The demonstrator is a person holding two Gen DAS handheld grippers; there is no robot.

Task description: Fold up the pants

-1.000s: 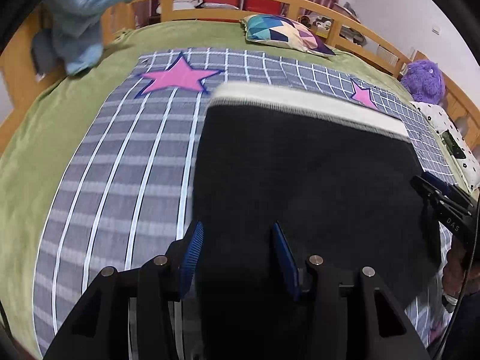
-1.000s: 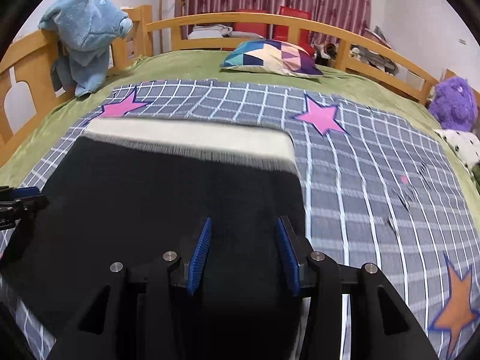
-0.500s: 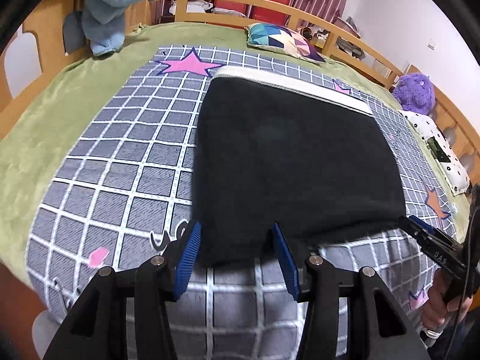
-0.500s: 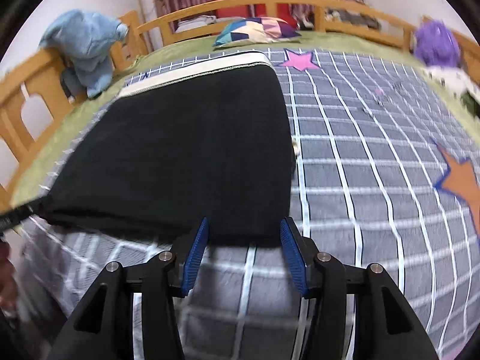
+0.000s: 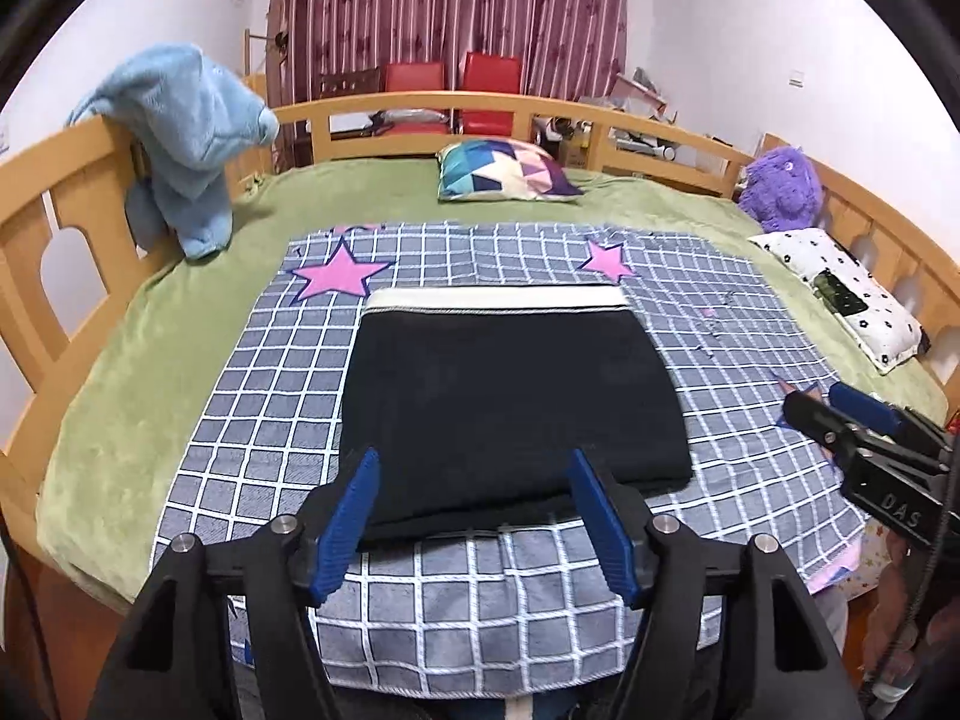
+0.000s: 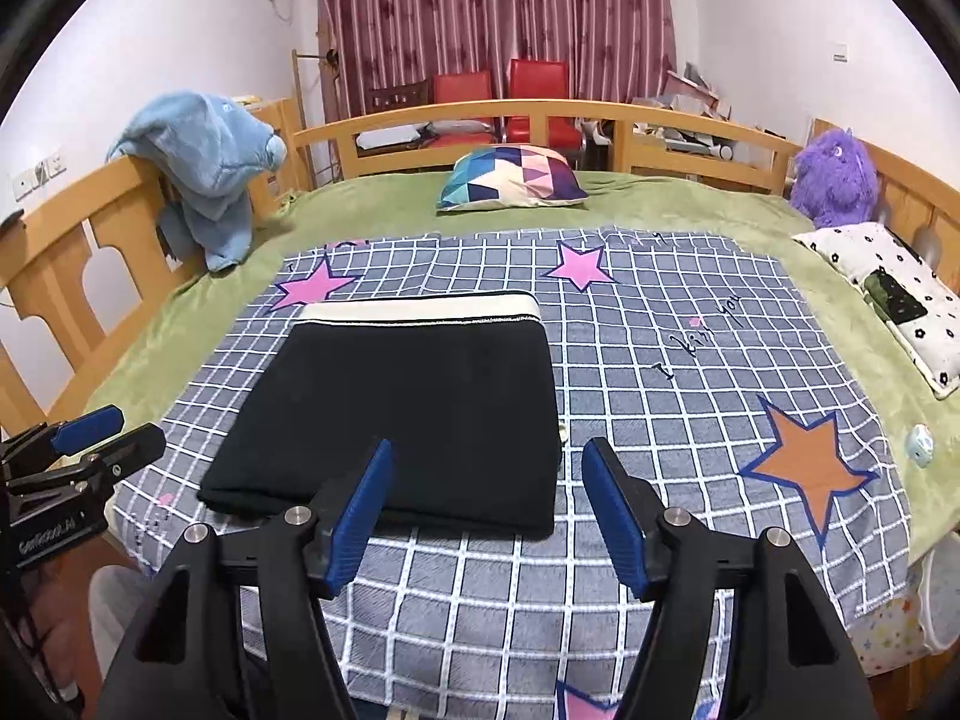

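The black pants [image 5: 510,396] [image 6: 408,414] lie folded into a flat rectangle on the checked blanket, cream waistband at the far edge. My left gripper [image 5: 474,516] hangs above and in front of their near left edge, jaws opening, nothing between them. My right gripper [image 6: 486,510] hovers over the near right corner, jaws also opening, empty. Each gripper shows in the other's view: the right gripper [image 5: 864,438] at the right edge, the left gripper [image 6: 84,450] at the left edge.
The grey checked blanket [image 5: 288,396] with stars covers a green bed [image 5: 120,354] with wooden rails. A blue plush [image 5: 186,138] hangs on the left rail, a patterned pillow [image 5: 504,171] lies at the back, a purple plush [image 5: 780,186] and white pillow [image 5: 840,294] at the right.
Both grippers have let go of the pants' near edge, opened wider and pulled back and up. The pants now lie flat on the blanket.
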